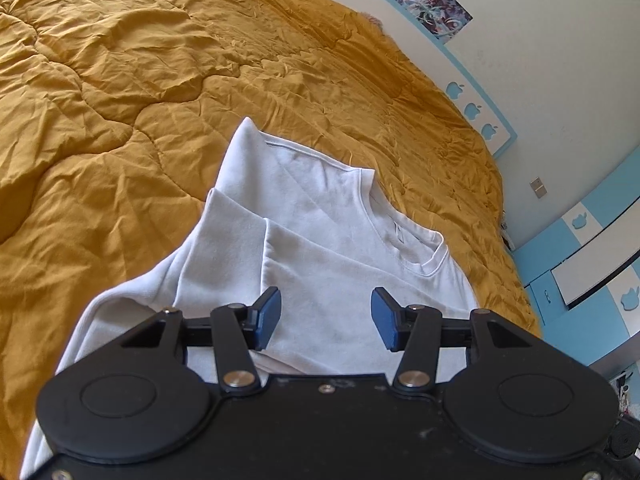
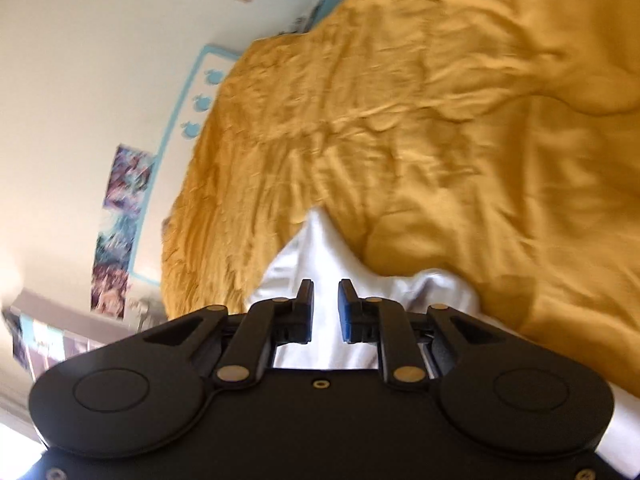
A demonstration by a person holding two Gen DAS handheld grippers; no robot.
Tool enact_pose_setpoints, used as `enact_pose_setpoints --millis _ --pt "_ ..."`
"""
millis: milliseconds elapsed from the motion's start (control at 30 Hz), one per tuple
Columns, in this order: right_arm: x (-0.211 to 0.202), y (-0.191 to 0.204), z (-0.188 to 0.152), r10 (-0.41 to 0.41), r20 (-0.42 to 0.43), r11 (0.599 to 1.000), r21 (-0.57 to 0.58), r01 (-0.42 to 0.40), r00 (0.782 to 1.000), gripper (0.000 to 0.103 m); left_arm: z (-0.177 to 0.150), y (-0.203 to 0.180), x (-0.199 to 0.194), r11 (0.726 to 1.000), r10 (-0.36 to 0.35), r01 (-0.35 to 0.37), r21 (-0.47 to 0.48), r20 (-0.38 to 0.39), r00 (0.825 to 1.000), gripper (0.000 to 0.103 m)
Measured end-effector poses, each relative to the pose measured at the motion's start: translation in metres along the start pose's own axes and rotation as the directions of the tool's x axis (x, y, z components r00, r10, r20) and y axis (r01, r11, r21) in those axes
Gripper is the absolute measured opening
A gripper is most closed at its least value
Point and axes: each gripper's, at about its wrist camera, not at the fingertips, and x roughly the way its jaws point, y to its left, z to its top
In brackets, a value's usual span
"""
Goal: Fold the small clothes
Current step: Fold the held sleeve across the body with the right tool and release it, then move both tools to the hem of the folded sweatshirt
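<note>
White shirt (image 1: 320, 232) lies partly folded on the mustard quilt (image 1: 140, 80) near the bed's edge, the left claw (image 1: 326, 318) spread wide above it, the right claw (image 2: 325, 310) narrowly parted, pinching nothing.

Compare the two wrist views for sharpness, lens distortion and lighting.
Left wrist view: sharp; creases in the mustard quilt and the white sweatshirt's collar read clearly; fisheye bends the wall trim; even daylight, soft shadows. Right wrist view: motion-smeared, the quilt and wall poster streaked, the white garment washed out, only the right gripper fairly crisp.
</note>
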Motion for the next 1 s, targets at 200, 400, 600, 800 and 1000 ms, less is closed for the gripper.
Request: enact_pose_setpoints --millis 200,400,600,800,1000 --pt "0.048 -0.008 -0.009 -0.176 -0.117 0.979 -0.126 0.162 0.977 0.024 -0.002 0.02 0.02 0.996 0.088 -0.088 -0.018 -0.029 0.996 0.052" --pt "0.022 -0.032 0.017 -0.255 -0.064 0.961 -0.131 0.245 0.965 0.017 0.007 0.033 -0.007 0.994 0.101 -0.102 -0.026 -0.019 0.995 0.052" --pt "-0.047 -0.022 0.036 -0.131 -0.102 0.953 -0.286 0.097 0.986 0.044 0.009 0.029 -0.087 0.996 0.002 -0.002 0.093 -0.005 1.0 0.052" --pt "-0.123 -0.025 0.035 -0.072 -0.225 0.913 -0.407 -0.026 0.972 0.055 -0.018 0.044 -0.178 0.983 -0.081 0.088 0.159 -0.05 0.995 0.053" --pt "-0.175 -0.066 0.015 -0.17 -0.355 0.859 -0.511 -0.039 0.919 0.058 -0.068 0.087 -0.242 0.987 -0.075 0.091 0.133 -0.118 0.99 0.053"
